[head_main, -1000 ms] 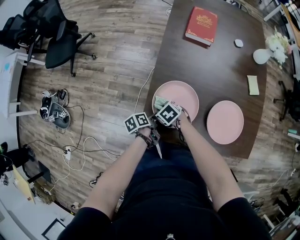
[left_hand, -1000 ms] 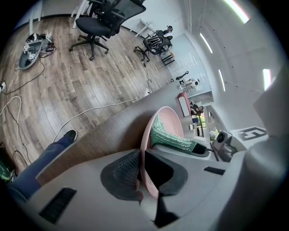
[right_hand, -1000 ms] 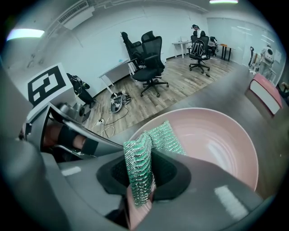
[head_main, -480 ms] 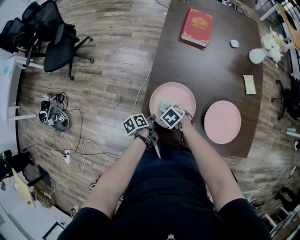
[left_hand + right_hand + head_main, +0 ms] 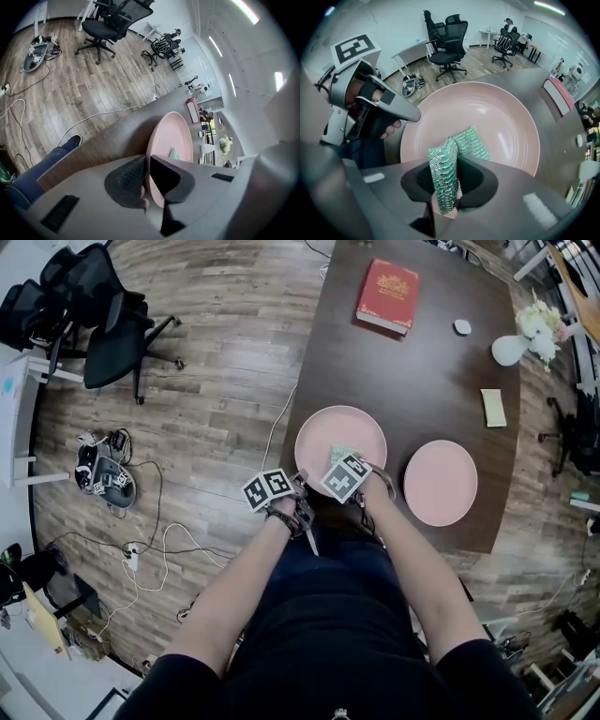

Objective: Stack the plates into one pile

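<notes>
Red book (image 5: 387, 294), white vase (image 5: 509, 351), yellow notepad (image 5: 492, 407), black office chair (image 5: 111, 332)

Left plate (image 5: 342, 427) beside right plate (image 5: 441, 482) on table (image 5: 422, 381), book (image 5: 387, 295) behind

The left gripper (image 5: 146, 160) had its jaws pinched on the near rim of a pink plate (image 5: 171, 135) on the table (image 5: 115, 137); office chairs (image 5: 108, 21) stood at twelve o'clock.

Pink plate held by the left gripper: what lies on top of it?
A green scouring cloth seems to rest on the pink plate, its near end pinched in the right gripper. Whatever is under the cloth is covered and cannot be seen.
</notes>
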Available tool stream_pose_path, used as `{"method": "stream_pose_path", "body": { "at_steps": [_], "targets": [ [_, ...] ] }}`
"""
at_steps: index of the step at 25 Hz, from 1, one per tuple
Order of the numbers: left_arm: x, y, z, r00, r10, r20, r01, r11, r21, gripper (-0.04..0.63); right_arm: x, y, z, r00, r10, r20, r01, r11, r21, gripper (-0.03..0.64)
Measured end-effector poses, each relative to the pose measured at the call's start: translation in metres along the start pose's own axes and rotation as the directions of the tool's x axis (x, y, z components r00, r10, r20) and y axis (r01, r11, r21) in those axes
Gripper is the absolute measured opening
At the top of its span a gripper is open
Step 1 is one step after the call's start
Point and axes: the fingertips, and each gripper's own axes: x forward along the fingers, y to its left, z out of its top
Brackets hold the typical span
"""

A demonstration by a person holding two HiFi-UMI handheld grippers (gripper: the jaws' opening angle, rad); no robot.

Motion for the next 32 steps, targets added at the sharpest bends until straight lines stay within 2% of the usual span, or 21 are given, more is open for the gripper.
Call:
{"method": "stream_pose_path", "body": {
  "at_steps": [7, 14, 22, 26, 32],
  "targets": [
    [0.004, 0.0, 0.002, 1.0, 0.011, 0.009, -0.011, 1.0, -0.004, 0.026, 0.0, -0.014, -0.022, 0.995, -0.055, -0.082, 0.055, 0.999, -0.002, 0.087],
    [0.003, 0.0, 0.001, 1.0, 0.016, 0.017, -0.016, 1.0, -0.004, 0.026, -0.003, -0.026, -0.045, 0.978, -0.119, -0.174, 0.117, 0.993, -0.023, 0.087],
    [0.004, 0.0, 0.003, 1.0, 0.019, 0.015, -0.019, 1.0, -0.007, 0.026, -0.006, -0.033, -0.053, 0.949, -0.213, -0.233, 0.183, 0.972, -0.144, 0.087],
    [0.002, 0.001, 0.002, 1.0, 0.021, 0.014, -0.021, 1.0, -0.001, 0.026, -0.01, -0.034, -0.055, 0.947, -0.219, -0.233, 0.19, 0.971, -0.144, 0.087],
    [0.003, -0.001, 0.003, 1.0, 0.025, 0.009, -0.025, 1.0, 0.0, 0.026, -0.009, -0.036, -0.054, 0.96, -0.173, -0.219, 0.155, 0.983, -0.097, 0.087]
  ]
}}
